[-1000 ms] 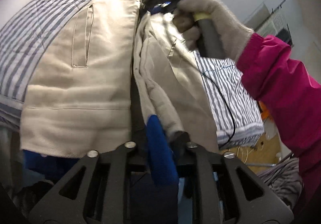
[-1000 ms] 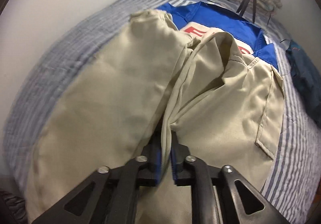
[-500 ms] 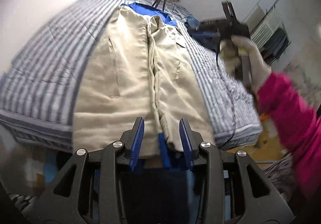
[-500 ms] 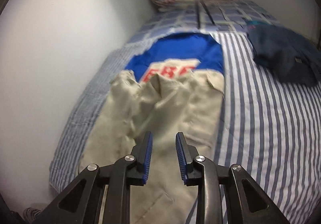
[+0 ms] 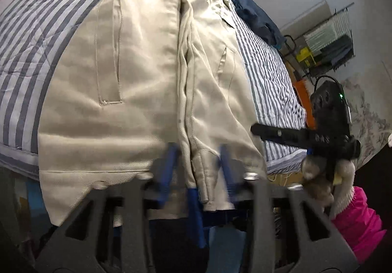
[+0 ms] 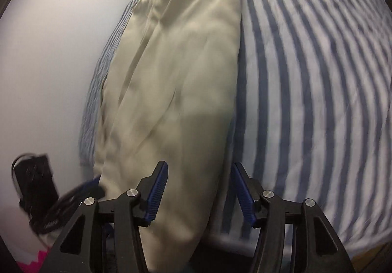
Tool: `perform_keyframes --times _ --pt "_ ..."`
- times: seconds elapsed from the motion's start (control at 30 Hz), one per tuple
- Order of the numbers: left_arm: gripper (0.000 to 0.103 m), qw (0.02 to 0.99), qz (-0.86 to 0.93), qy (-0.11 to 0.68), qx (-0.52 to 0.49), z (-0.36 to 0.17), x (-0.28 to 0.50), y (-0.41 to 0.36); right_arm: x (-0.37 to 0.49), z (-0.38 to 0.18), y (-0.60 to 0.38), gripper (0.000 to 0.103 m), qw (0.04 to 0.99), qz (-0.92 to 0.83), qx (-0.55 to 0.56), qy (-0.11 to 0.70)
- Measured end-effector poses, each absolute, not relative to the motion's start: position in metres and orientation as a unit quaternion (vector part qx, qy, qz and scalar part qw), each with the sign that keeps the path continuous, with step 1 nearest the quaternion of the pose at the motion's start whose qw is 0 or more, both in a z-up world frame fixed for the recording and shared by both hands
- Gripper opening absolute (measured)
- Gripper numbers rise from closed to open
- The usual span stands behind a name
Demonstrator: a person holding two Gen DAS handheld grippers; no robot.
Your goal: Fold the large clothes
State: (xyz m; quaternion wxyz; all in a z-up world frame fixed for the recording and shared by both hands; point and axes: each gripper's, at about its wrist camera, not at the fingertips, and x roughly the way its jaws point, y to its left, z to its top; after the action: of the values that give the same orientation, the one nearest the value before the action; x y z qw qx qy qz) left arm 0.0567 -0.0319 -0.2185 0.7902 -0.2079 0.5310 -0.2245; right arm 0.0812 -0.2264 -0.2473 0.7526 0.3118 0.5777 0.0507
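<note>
A beige jacket with blue lining (image 5: 147,72) lies flat along the striped bed, its hem hanging over the near edge. In the right wrist view it shows as a long beige panel (image 6: 176,82). My left gripper (image 5: 197,170) is open, its blurred blue pads on either side of the jacket's front opening at the hem. My right gripper (image 6: 199,189) is open and empty, just above the jacket's right hem corner. The right gripper also shows in the left wrist view (image 5: 254,129) at the right edge of the bed.
The blue-and-white striped bed cover (image 6: 306,77) spreads to the right of the jacket. A dark blue garment (image 5: 257,20) lies further up the bed. A white wall (image 6: 49,52) runs along the bed's left side. A rack with clutter (image 5: 325,47) stands beyond the bed.
Both grippers let go of the jacket's centre and opened. Both have come down close to the hem; the right one has swung to the jacket's right edge.
</note>
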Motion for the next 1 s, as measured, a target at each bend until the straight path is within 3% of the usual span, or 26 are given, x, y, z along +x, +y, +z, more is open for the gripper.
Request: perform_keyframes --times 0.07,0.13,0.2,0.23,0.33,0.47,0.53,0.57,0.6,0.67,0.77,0.83,0.87,0.9,1.0 --pt "0.013 0.789 -0.229 0.531 -0.207 -0.221 0.058 -0.035 0.076 -0.253 -0.216 0.053 0.746 0.072 0.315 0.583" --pt "0.01 0.782 -0.233 0.533 -0.223 -0.222 0.059 -0.035 0.074 -0.258 -0.209 0.035 0.745 0.082 0.31 0.585" --pt "0.009 0.773 -0.245 0.527 -0.255 -0.218 0.059 -0.034 0.074 -0.258 -0.213 0.008 0.747 0.084 0.317 0.578" --pt "0.008 0.764 -0.257 0.522 -0.28 -0.214 0.057 -0.032 0.072 -0.255 -0.218 0.005 0.744 0.085 0.33 0.575" --pt "0.008 0.738 -0.301 0.486 -0.359 -0.205 0.051 -0.026 0.054 -0.224 -0.234 0.003 0.761 0.091 0.351 0.538" --pt "0.008 0.77 -0.244 0.532 -0.255 -0.239 0.051 -0.045 0.037 -0.206 -0.237 0.002 0.792 0.07 0.289 0.533" --pt "0.008 0.766 -0.234 0.544 -0.249 -0.254 0.051 -0.046 0.036 -0.217 -0.237 0.008 0.795 0.034 0.252 0.551" --pt "0.008 0.771 -0.234 0.54 -0.243 -0.251 0.051 -0.047 0.036 -0.221 -0.239 0.015 0.793 0.029 0.253 0.554" --pt "0.008 0.776 -0.235 0.538 -0.232 -0.247 0.051 -0.049 0.035 -0.225 -0.243 0.031 0.788 0.031 0.268 0.554" --pt "0.008 0.785 -0.235 0.532 -0.215 -0.242 0.049 -0.052 0.037 -0.228 -0.249 0.042 0.784 0.041 0.301 0.542" --pt "0.008 0.785 -0.232 0.532 -0.217 -0.243 0.05 -0.052 0.048 -0.225 -0.248 0.049 0.798 0.042 0.292 0.526" --pt "0.008 0.786 -0.232 0.531 -0.214 -0.241 0.046 -0.052 0.059 -0.232 -0.241 0.04 0.794 0.046 0.29 0.532" --pt "0.008 0.787 -0.233 0.531 -0.212 -0.24 0.046 -0.053 0.065 -0.237 -0.236 0.02 0.789 0.054 0.29 0.538" --pt "0.008 0.786 -0.235 0.531 -0.213 -0.241 0.045 -0.054 0.068 -0.242 -0.233 0.008 0.787 0.051 0.28 0.547" --pt "0.008 0.769 -0.259 0.526 -0.256 -0.234 0.043 -0.055 0.065 -0.237 -0.228 0.002 0.794 0.035 0.251 0.552"
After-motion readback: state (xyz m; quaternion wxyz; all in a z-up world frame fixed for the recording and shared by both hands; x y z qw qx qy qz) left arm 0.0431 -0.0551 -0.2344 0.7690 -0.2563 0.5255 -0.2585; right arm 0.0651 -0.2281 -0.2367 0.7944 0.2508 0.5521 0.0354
